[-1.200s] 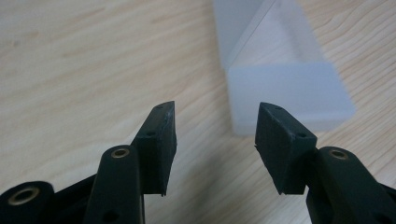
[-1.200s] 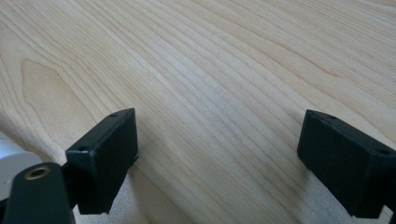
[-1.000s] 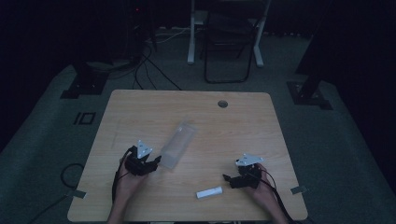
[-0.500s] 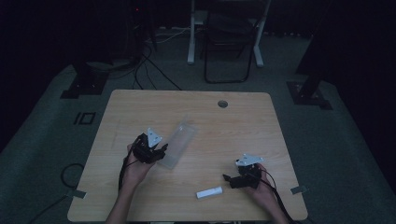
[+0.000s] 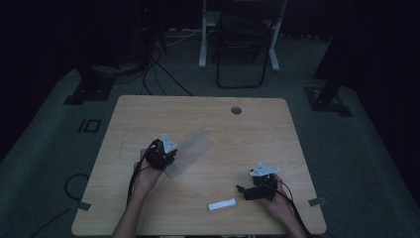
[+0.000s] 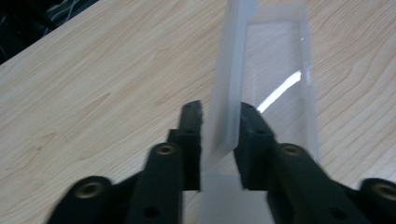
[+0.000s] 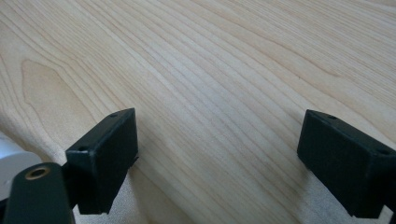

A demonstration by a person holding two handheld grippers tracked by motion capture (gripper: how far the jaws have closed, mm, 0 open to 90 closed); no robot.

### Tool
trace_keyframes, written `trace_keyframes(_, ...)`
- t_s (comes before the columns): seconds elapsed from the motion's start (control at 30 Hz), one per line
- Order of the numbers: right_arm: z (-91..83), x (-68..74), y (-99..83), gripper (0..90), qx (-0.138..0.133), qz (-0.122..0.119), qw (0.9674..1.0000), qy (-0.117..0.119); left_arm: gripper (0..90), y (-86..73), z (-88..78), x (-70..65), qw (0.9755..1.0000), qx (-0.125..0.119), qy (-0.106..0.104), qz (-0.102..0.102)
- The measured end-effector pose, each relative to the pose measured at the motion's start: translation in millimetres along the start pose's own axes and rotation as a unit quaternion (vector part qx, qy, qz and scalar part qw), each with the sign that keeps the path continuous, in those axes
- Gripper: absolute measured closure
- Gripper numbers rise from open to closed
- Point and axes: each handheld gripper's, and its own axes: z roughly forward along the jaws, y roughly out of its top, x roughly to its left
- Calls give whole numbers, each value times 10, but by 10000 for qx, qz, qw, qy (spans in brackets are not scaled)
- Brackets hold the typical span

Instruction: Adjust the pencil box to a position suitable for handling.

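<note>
Since the left gripper [image 6: 218, 128] has been moved toward one o'clock, its jaws are now closed on the clear plastic case's [image 6: 275, 84] wall mid-bench [image 5: 148, 114], suggesting a lift. The right gripper [image 7: 217, 158] is held open, empty, near the white tube [image 5: 221, 204].
</note>
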Motion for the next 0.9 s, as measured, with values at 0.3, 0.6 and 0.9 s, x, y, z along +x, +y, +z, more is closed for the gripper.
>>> trace_keyframes(0.3,0,0,0,123,1,-1,10000,1,819,-116,-86,126,9999,29,52,117)
trace_keyframes(0.6,0,-1,0,123,1,-3,10000,0,739,-196,-155,233,9999,54,99,68)
trace_keyframes(0.9,0,0,0,123,-1,-1,10000,0,559,-229,-246,214,9998,-70,29,-166)
